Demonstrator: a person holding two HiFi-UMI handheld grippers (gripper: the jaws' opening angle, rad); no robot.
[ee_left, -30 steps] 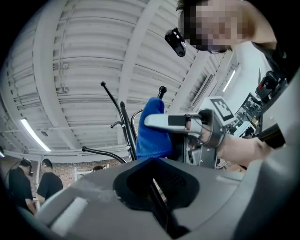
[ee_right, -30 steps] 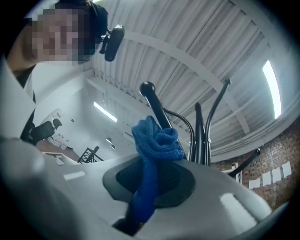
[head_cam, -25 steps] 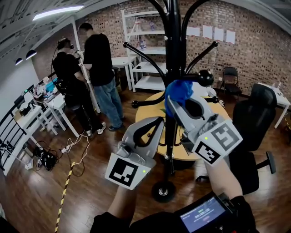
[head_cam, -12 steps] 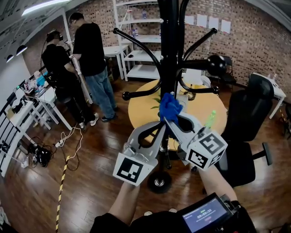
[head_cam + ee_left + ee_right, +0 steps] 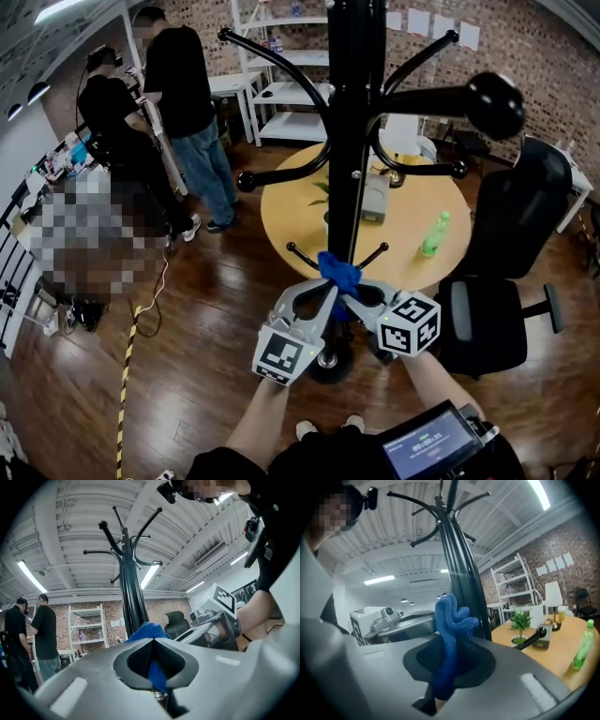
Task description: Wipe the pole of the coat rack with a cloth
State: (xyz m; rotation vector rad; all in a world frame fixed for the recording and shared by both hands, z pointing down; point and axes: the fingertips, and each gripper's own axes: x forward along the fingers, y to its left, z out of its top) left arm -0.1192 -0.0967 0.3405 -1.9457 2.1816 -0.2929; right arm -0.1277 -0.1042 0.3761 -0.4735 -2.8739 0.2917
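The left gripper [image 5: 317, 292] is shut tight on one end of the blue cloth [image 5: 338, 273]; its own view shows a strip of blue fabric pinched where the two jaws meet. The cloth sits low on the black pole [image 5: 354, 141] of the coat rack, just under the two small lower hooks [image 5: 302, 252] and above the round base [image 5: 329, 362], and it seems to pass around the pole's far side. The right gripper [image 5: 349, 294] is clamped on the other end, with a tuft of cloth standing up out of its closed jaws right beside the pole. The two grippers meet nose to nose at the near side of the pole. This looks like the lower stretch of the wipe. To do it well, both pinches should probably stay firm and both ends be drawn evenly toward the person, so the fabric hugs the pole rather than sliding slack. Holding the two grippers at one height would stop the cloth skewing or slipping out of one pinch. The small hooks just above could snag the cloth on any upward pass. A little seesaw pull, left then right, would likely reach the far side, which no view shows.
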